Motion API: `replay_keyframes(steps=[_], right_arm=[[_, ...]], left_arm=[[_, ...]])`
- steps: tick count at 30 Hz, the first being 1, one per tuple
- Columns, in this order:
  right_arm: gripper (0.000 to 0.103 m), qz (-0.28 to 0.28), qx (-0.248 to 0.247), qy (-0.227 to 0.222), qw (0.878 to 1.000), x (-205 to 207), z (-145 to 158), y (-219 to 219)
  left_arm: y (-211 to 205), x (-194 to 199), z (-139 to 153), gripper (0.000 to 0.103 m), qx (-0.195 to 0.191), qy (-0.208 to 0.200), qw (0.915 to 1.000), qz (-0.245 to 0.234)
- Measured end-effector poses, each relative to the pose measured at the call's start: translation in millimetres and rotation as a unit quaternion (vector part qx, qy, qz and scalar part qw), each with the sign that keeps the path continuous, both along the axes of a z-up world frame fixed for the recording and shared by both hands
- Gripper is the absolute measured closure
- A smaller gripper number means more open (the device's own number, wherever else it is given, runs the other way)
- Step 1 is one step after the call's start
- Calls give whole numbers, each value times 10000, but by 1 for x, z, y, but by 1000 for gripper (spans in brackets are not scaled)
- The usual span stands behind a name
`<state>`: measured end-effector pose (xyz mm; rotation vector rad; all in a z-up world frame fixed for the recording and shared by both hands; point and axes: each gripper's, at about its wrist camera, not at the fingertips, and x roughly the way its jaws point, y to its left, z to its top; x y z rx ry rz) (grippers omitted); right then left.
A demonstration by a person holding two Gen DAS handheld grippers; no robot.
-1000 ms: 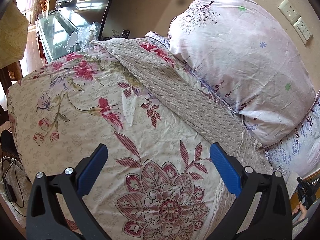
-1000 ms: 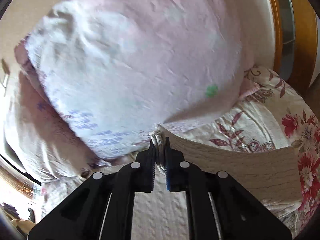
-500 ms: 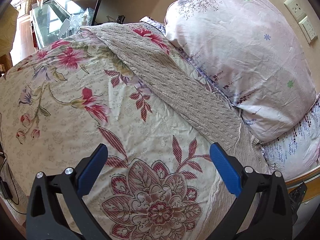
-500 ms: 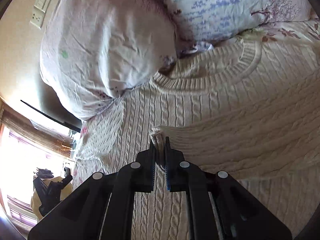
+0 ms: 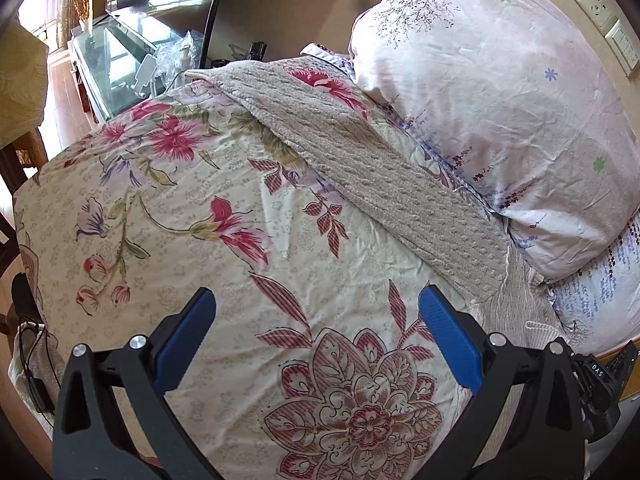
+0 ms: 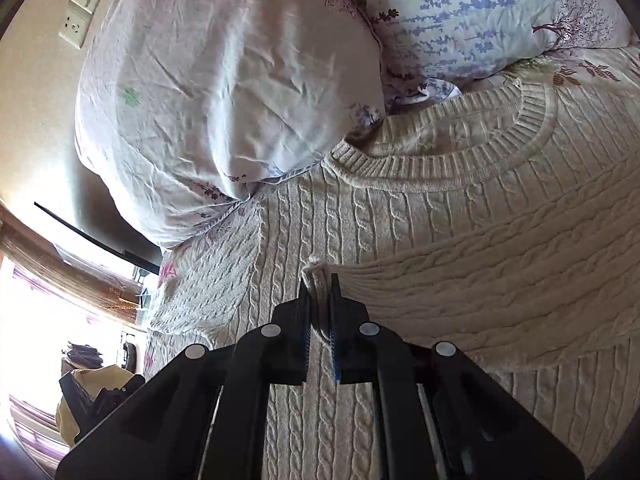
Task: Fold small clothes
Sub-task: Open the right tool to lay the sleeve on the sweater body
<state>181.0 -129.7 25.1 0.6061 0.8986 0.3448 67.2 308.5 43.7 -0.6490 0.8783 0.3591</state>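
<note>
On the left, the left hand-held gripper (image 5: 316,328) hangs over the floral quilt (image 5: 192,240) of the bed with its blue pads spread wide and nothing between them. Past it, one sleeve (image 5: 360,160) of the cream cable-knit sweater (image 6: 400,216) lies stretched flat across the quilt, running up toward the bed's far edge, alongside the pink pillow (image 5: 500,112). A second pillow (image 6: 500,12), printed with blue sprigs, lies just beside the first.

To the right, the right hand-held gripper (image 6: 320,284) is clamped on the end of the other sleeve (image 6: 500,292), a thick bunch of knit pinched between its jaws. That sleeve is drawn across the front of the sweater, below the ribbed collar (image 6: 440,160), which lies close against the pillows. The body of the sweater is spread on the bed, front up, filling most of the right wrist view.

As a judgement, the fold is at an early stage: one sleeve is being brought over the chest but is not yet laid down and released, and the far sleeve is still extended. What seems left is to set this sleeve flat, fold the other one in, probably with the idle left hand-held gripper, and then fold the body over itself. The hem is out of view, so its state cannot be told.
</note>
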Motion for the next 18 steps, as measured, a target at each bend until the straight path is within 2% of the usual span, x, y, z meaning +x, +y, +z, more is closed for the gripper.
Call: replay_keyframes(steps=[2,5,8,13,15,18], right_arm=[[95,-65,98,-113,9999,1,7,-1],[94,-1,-6,-120,9999,3,8,4],[94,252,-313,35,9992,1,-5,18],[89,366,-371,362,9980,-2,-24,25],[81,490,-439,463,9968,-3,-30,30],[62,707,-548,483,9948,-6,-32,42]], left_arm=[[1,0,3,2,139,-27,9999,-5],[4,3,6,2,229,-23,9997,35],[10,6,7,2,171,-80,9998,69],[25,14,8,2,-4,-193,9997,175],[35,19,10,2,-74,-258,9993,241],[56,28,13,2,-212,-401,9982,388]])
